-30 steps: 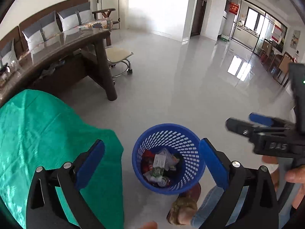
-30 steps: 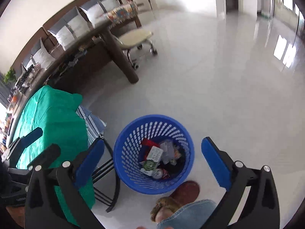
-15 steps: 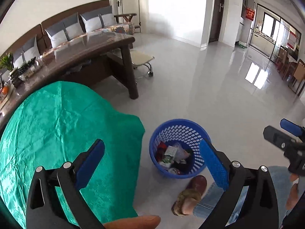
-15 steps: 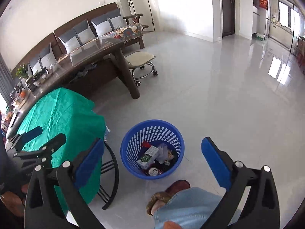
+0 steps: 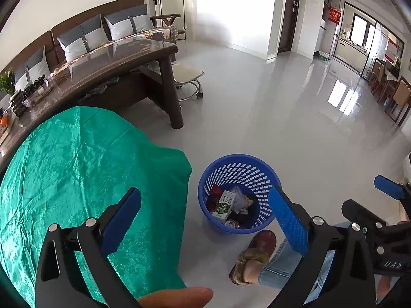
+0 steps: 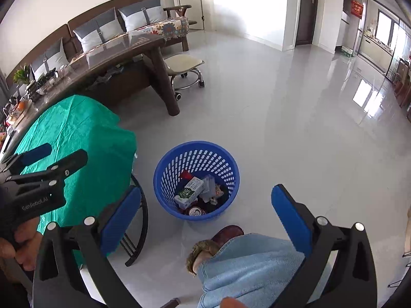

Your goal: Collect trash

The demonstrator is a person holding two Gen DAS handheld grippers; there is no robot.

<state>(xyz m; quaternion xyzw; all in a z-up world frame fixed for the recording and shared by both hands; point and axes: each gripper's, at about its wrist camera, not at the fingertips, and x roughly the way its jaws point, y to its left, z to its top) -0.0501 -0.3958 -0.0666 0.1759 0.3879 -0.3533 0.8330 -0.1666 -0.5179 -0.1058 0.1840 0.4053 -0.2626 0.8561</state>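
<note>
The round blue perforated plastic wastebasket (image 5: 237,192) stands on the glossy grey floor just beside the table draped in a green patterned cloth (image 5: 84,179), with a brown slipper (image 5: 257,251) close to its rim. Inside lie a white-and-green drink carton (image 6: 190,188), a crushed metal can (image 6: 194,211) and crumpled wrappers. The left gripper (image 5: 205,220) hangs above the cloth's edge, blue-padded fingers spread wide and empty; the right gripper (image 6: 205,215) hovers likewise, released, holding nothing.
</note>
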